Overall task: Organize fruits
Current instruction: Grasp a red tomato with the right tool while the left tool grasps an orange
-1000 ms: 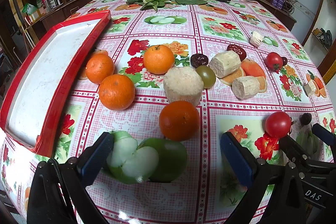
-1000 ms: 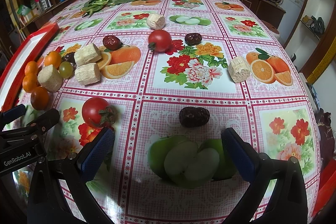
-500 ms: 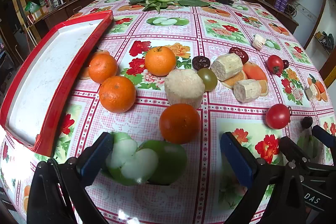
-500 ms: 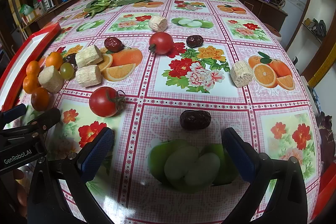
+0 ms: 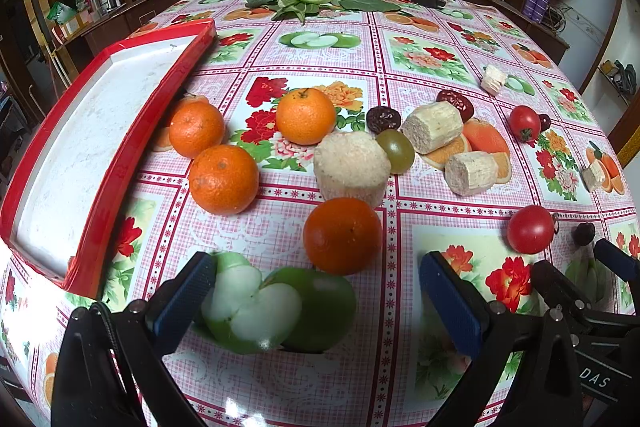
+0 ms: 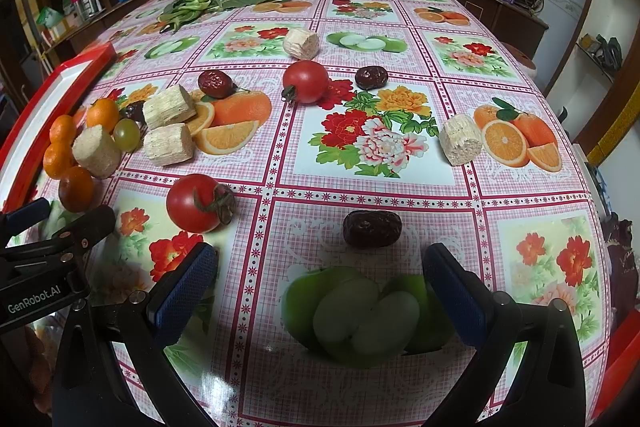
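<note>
We hold the left gripper low over the near edge of the table, its blue-padded jaws spread wide with nothing between them; the nearest orange sits just ahead of the gap, apart from both pads. Three more oranges lie beyond: one near the red tray, one right against the tray's rim, and one farther back with its stem scar facing up. The tray lies to our left, its long axis running away from us. A pale cut cylinder stands on end beside a green grape, and two more pale chunks lie on their sides, long axes slanting across the cloth.

Our right gripper also hangs open and empty. A dark red date lies just beyond its gap, long axis left to right. The near tomato rests to the left of it, its stem pointing right. A second tomato sits farther back, its stem pointing left and toward us.
</note>
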`<action>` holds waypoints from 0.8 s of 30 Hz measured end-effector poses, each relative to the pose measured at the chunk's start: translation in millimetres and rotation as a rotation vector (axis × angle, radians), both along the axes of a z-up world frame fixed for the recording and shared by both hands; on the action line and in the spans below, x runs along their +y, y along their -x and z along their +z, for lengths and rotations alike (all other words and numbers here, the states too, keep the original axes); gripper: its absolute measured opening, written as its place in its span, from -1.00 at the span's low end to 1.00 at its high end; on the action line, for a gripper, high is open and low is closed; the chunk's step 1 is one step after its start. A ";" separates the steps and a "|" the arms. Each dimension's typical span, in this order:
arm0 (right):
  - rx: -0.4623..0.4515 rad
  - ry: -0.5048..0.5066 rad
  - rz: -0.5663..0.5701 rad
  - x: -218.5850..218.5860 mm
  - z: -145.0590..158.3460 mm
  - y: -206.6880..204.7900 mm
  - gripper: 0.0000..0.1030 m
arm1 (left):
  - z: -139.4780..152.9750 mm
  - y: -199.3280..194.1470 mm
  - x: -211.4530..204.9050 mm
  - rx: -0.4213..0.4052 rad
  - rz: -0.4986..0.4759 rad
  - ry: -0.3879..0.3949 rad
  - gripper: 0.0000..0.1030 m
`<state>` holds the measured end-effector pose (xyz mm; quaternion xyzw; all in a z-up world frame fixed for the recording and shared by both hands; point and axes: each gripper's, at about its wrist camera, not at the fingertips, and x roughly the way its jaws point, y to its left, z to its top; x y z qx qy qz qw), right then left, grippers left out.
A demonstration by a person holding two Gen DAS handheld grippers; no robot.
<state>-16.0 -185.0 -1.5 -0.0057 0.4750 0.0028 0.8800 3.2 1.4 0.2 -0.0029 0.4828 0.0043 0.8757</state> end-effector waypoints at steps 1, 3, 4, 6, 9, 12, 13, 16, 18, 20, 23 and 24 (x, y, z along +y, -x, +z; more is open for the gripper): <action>0.008 -0.001 0.011 -0.4 0.2 -0.4 1.00 | 0.2 -0.5 0.4 0.008 -0.010 0.002 1.00; 0.047 0.002 0.050 -0.5 0.6 -3.4 1.00 | 0.2 -2.8 1.4 0.033 -0.043 -0.001 1.00; 0.064 0.003 0.064 -0.6 0.9 -4.6 1.00 | 0.3 -3.7 2.3 0.043 -0.062 -0.001 1.00; 0.091 0.004 0.074 -1.4 2.0 -4.0 1.00 | 1.5 -2.8 6.0 0.057 -0.086 -0.001 1.00; 0.090 -0.016 0.092 -3.1 7.7 0.5 1.00 | 12.5 4.2 17.0 0.030 -0.138 0.014 1.00; 0.061 -0.036 0.125 0.3 20.4 1.8 1.00 | 28.6 14.0 28.9 -0.005 -0.221 0.014 1.00; 0.058 -0.038 0.145 3.8 23.6 0.8 1.00 | 33.4 17.0 34.1 -0.012 -0.245 0.027 1.00; 0.049 -0.017 0.200 18.3 28.8 -5.2 1.00 | 43.2 24.2 48.2 -0.022 -0.303 0.046 1.00; 0.055 -0.019 0.232 26.5 26.8 -10.8 1.00 | 45.4 26.4 51.4 -0.015 -0.330 0.047 1.00; 0.076 -0.025 0.254 33.8 22.2 -18.4 1.00 | 44.8 27.1 51.6 0.006 -0.350 0.057 1.00; 0.103 -0.034 0.281 42.4 16.2 -26.1 1.00 | 44.0 26.4 47.3 0.023 -0.360 0.073 1.00; 0.108 -0.037 0.291 44.2 15.2 -27.6 0.97 | 43.8 26.2 46.1 0.026 -0.360 0.081 1.00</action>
